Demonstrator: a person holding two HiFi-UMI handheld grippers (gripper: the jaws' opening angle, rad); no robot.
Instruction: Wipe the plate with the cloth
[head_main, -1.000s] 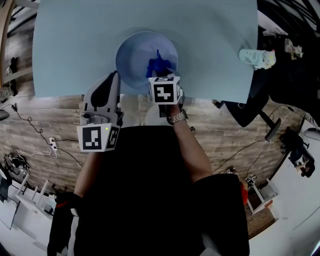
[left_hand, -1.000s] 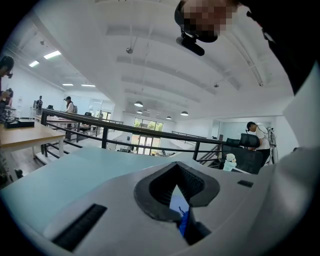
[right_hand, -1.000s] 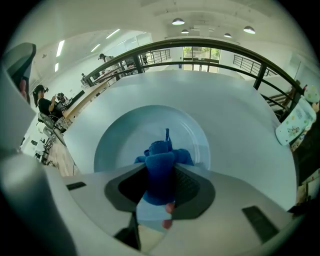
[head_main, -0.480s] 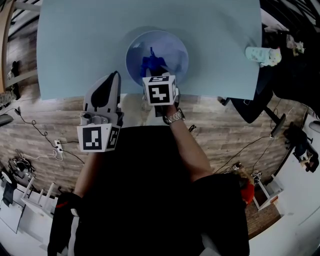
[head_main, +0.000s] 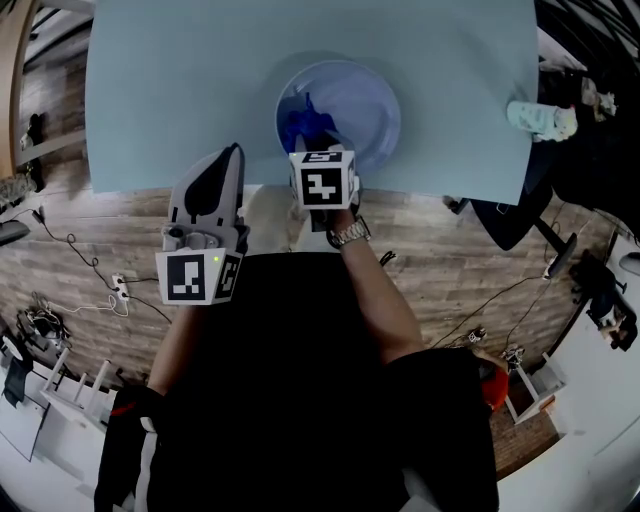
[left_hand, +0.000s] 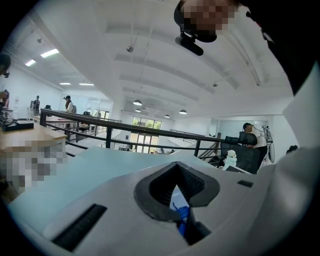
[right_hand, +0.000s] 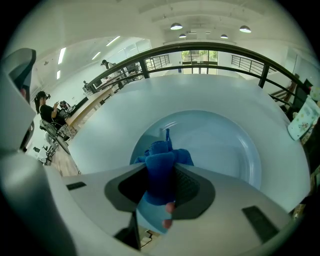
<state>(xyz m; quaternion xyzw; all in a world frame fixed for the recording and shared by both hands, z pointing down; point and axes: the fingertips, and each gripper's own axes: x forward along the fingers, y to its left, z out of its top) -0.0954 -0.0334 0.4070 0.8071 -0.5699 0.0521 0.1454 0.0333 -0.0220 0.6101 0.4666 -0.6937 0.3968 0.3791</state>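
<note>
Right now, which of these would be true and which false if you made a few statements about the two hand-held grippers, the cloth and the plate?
1. The right gripper is shut on the crumpled blue cloth. True.
2. The cloth lies on the bare table, clear of the plate. False: it hangs over the left part of the pale blue round plate.
3. The left gripper presses down on the plate. False: it is held off the near edge of the light blue table, above the wooden floor, with its jaws together and nothing in them.
4. The plate sits close to the table's near edge. True.
</note>
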